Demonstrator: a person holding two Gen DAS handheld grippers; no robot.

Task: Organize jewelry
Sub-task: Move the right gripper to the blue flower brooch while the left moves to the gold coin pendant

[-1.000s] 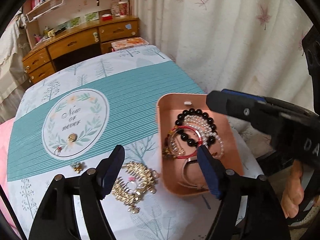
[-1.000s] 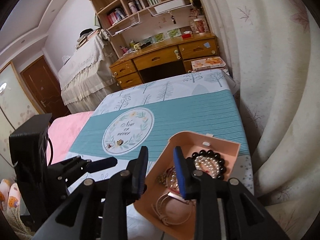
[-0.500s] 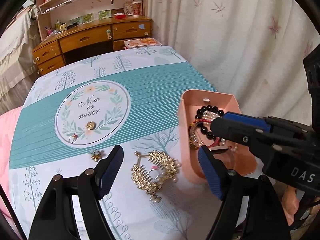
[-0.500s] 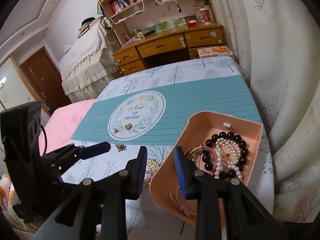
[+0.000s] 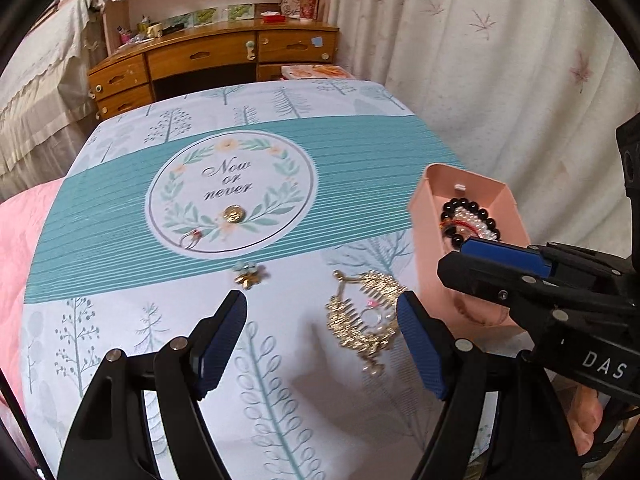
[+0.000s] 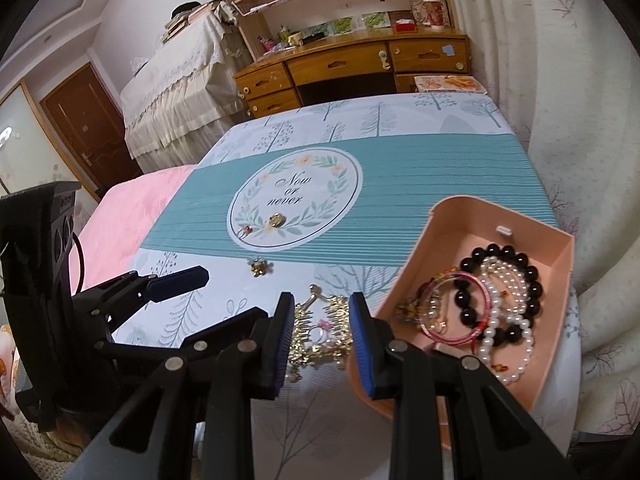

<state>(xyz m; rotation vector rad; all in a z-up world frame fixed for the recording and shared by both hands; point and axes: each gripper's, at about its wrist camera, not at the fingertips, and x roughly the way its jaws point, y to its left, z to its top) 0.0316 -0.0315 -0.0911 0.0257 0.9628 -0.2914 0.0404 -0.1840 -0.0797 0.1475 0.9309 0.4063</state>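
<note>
right wrist, pink box (image 6: 558, 276) (bracelets (image 6: 492, 304) inside)

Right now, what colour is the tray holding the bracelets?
Salmon pink plastic tray; clearest in the right wrist view.

My right gripper (image 6: 318, 332) hangs with its blue pads parted over the gold hair comb (image 6: 320, 330), which lies on the tablecloth (image 6: 440, 184) just beside the pink tray (image 6: 560, 264) at the cloth's right edge. In the tray lie a black bead bracelet (image 6: 516, 258), pearl strands (image 6: 508, 320) and a red bangle (image 6: 472, 280). My left gripper (image 6: 176, 280) shows at the near left; a small gold brooch (image 6: 260, 267), a ring (image 6: 244, 232) and a gold disc (image 6: 277, 220) lie toward the cloth's middle.
</note>
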